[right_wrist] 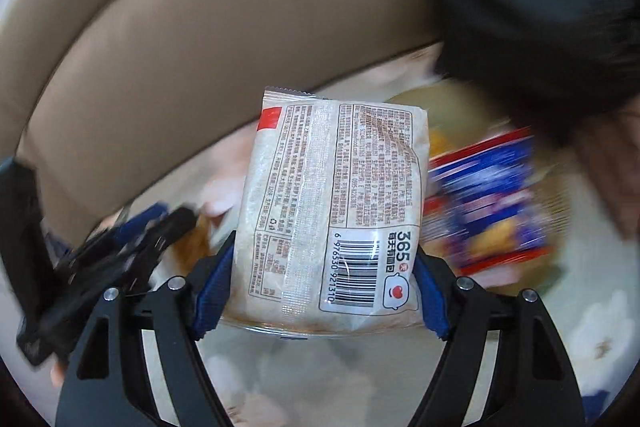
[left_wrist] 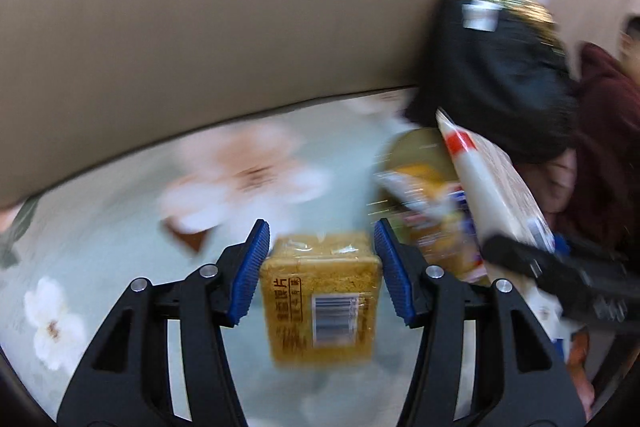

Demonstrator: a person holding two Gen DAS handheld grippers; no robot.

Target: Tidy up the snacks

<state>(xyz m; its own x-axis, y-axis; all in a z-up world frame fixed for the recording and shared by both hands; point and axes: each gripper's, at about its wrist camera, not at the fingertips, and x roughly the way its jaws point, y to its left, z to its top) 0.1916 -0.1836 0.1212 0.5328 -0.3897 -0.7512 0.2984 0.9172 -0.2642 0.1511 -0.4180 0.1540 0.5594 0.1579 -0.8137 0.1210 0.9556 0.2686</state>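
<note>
Step in hand: I judge I am mid-carry with two snacks at once, one in each gripper, both lifted above the flowered table (left_wrist: 100,239); the blur suggests fast motion.
Left gripper (left_wrist: 318,267): my fingers (left_wrist: 250,273) stand either side of a golden toast pack (left_wrist: 320,303), barcode up. The left pad is at its edge, but a sliver of gap shows on the right, so whether the pinch is firm I cannot tell.
Right gripper (right_wrist: 324,279): my fingers (right_wrist: 212,291) are pinched on the lower end of a white bread packet (right_wrist: 336,203), its printed back towards the camera and its crimped top pointing away.
Where the rest lie: a blue snack bag (right_wrist: 488,203) lies ahead on the right, below a black bag (right_wrist: 532,11) that rests against the beige sofa back (right_wrist: 200,39).
Next move: I would guess both packs go down beside the blue one, which calls for slowing and lowering each flat before I release.
Left view only: the toast pack whole, the white packet seen edge-on, and a person in a dark red top (left_wrist: 608,131) at the far right.
Right view only: the white packet's label and barcode, and the left gripper as a dark blur at the lower left.
</note>
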